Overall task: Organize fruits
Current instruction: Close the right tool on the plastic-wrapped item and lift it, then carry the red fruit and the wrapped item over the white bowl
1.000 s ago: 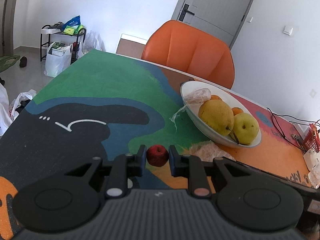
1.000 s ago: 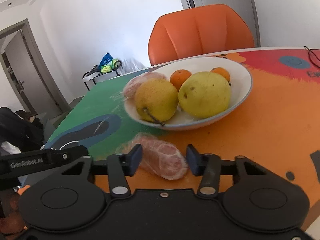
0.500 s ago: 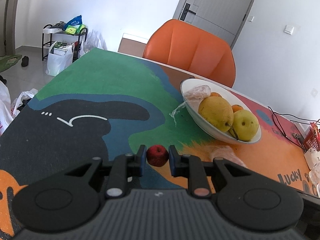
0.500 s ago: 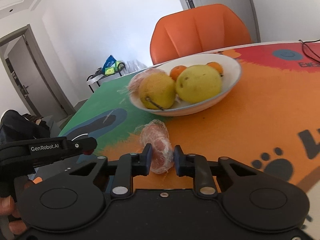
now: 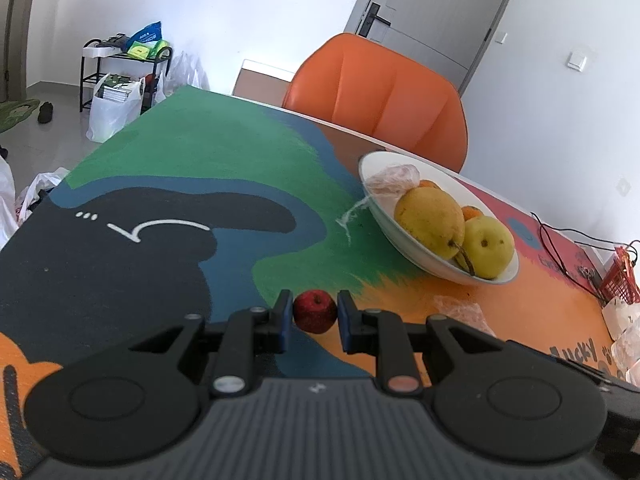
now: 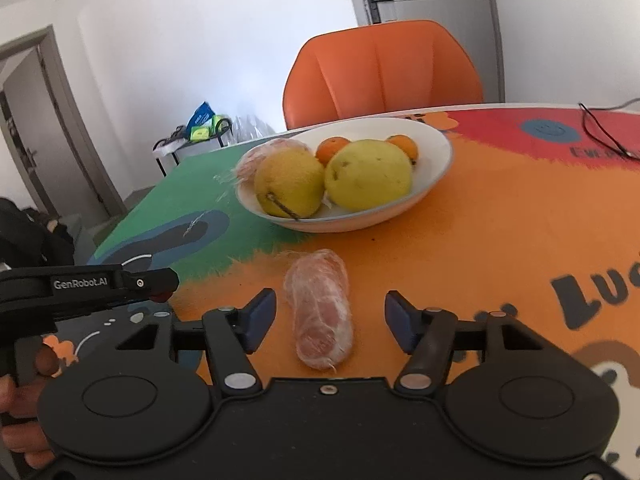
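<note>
Between the opening right claw's [image 6: 330, 322] fingers, untouched: wrapped fruit [image 6: 320, 308].

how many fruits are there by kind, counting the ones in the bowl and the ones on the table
yellow pears, in the bowl: 2
oranges, in the bowl: 2
plastic-wrapped fruit pieces, one in the bowl, one on the table: 2
red apple: 1
total: 7
</note>
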The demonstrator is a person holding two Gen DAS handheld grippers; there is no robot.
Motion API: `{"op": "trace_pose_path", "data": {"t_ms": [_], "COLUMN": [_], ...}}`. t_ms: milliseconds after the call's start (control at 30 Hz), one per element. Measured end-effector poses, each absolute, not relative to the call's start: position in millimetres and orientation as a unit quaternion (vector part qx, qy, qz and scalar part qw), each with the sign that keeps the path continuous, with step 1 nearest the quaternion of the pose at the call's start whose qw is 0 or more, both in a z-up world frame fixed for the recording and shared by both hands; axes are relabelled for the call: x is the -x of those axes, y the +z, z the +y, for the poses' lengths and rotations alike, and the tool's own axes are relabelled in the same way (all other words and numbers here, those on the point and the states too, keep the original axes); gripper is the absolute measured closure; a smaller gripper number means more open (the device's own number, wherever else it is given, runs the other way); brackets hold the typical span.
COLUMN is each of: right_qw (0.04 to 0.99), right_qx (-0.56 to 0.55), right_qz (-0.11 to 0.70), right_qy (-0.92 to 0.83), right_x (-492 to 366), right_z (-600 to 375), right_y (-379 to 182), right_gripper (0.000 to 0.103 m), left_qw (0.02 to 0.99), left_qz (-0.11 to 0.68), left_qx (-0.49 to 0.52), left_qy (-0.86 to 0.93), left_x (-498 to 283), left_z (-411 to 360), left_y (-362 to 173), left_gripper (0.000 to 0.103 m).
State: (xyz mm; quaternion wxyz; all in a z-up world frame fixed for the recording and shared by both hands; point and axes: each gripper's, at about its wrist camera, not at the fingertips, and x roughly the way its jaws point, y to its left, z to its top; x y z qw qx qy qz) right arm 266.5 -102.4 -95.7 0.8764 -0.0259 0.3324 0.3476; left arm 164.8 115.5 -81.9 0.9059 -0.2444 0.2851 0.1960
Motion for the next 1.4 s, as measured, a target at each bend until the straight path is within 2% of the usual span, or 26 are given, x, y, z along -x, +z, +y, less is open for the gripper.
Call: {"op": "trace_pose_path", "data": {"t_ms": [33,100,267,367,500,700,900,1400], "right_qw": [0.877,0.877,0.883,0.886,0.888,0.889,0.893,0.899], "right_qx": [0.035,0.047,0.076,0.09,0.081,0.066,0.043,-0.015], "right_qz": [0.332,0.334,0.323,0.318,0.319,0.317,0.315,0.292], "right_qy": [0.346,0.341,0.331,0.326,0.32,0.324,0.318,0.325], "right_x": [-267,-266,-258,-252,-254,-252,-258,-261], "right_z": [-98,-90,-81,-78,-83,-92,-106,-139], "right_y": [-97,-100,-101,-101,-101,-95,-90,-55], "right_gripper": [0.042,0.049,0.053,0.059,0.071,0.078,0.082,0.082], "left_qw": [0.906,0.905,0.904,0.906,0.908,0.91,0.912,0.927], "left_qz": [0.284,0.282,0.281,0.28,0.282,0.279,0.277,0.259], "left_qx": [0.244,0.248,0.256,0.254,0.25,0.245,0.241,0.219], "left_qy": [0.197,0.198,0.195,0.189,0.185,0.185,0.182,0.163], "left_x": [-164,-162,-160,-161,-163,-161,-160,-176], "left_z": [116,120,123,120,118,114,110,93], "left_y": [-81,-81,-81,-80,-79,-75,-70,-43], "left_gripper": [0.082,0.082,0.082,0.082,0.082,0.082,0.082,0.082]}}
